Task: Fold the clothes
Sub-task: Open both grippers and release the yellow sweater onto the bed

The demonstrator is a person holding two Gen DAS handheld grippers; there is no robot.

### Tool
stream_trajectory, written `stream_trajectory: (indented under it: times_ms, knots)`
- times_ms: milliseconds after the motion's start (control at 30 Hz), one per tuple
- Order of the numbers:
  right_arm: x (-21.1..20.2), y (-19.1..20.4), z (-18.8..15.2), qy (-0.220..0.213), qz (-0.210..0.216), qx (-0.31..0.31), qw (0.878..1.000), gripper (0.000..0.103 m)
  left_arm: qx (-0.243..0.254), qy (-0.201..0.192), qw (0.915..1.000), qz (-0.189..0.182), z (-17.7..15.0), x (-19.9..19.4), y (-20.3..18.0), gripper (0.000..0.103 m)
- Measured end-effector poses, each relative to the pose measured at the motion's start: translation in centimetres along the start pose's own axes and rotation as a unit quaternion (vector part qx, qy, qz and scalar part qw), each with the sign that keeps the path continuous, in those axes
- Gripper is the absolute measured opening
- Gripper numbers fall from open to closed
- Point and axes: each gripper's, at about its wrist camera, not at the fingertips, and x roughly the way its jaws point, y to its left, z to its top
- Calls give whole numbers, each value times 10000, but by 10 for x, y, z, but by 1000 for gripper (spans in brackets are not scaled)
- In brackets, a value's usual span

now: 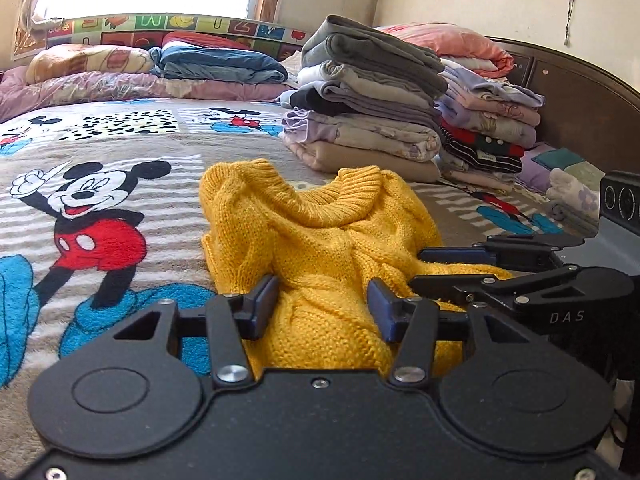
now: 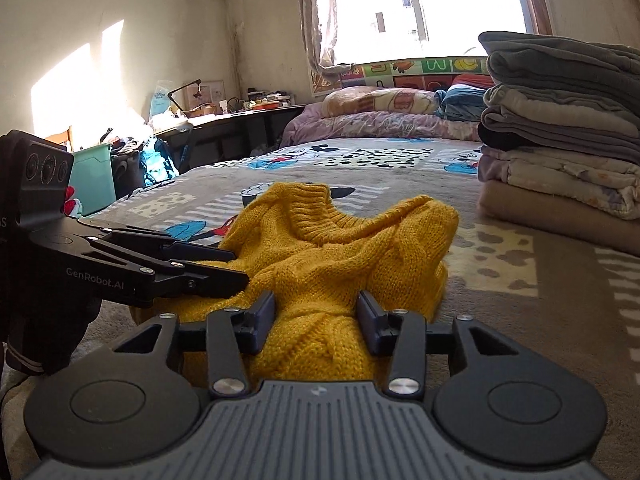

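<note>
Right at the near edge of the bed [image 1: 120, 152] lay the yellow knit sweater [image 1: 320, 232], bunched into a rough heap with its ribbed collar standing up toward the middle of the Mickey Mouse blanket [image 1: 92, 216]. Both pairs of tongs were low over its near end. The left tongs [image 1: 322, 306] stood parted with a fold of knit rising between the fingers; whether the blue pads [image 1: 264, 304] actually pressed the wool I could not tell. The right tongs [image 2: 316, 320] were much the same, spread around a hump of sweater, the grip just as unclear.

Room to move lay mostly to the left of the sweater, where the blanket ran bare toward the far pillows [image 1: 88, 60]. On the right side, the stack of folded clothes [image 1: 368, 96] rose tall and near, with a second pile [image 1: 488, 120] behind it against the dark headboard [image 1: 580, 100], hemming that side in.

The sweater's sleeves and hem were tucked under or hidden behind the gripper bodies, so its full outline could not be made out. Beyond the bed's left edge, a cluttered desk [image 2: 240, 116] and a green bin [image 2: 92, 176] were partly cut off by the other gripper. The window [image 2: 420, 8] was washed out by glare.
</note>
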Motion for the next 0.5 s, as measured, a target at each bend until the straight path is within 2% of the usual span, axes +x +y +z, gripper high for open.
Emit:
stream_trajectory:
  times_ms: [200,333,500]
  knots:
    - [-9,5,-1,-69,-73,96,9999,45,246,-45,9996,135,0,-9,-12,51]
    - [-29,4,7,-322,72,417,9986,47,389,-136,9990,184,9,-24,-17,51]
    - [-36,4,30,-609,-63,-43,9981,48,540,-488,9969,282,23,-26,-16,51]
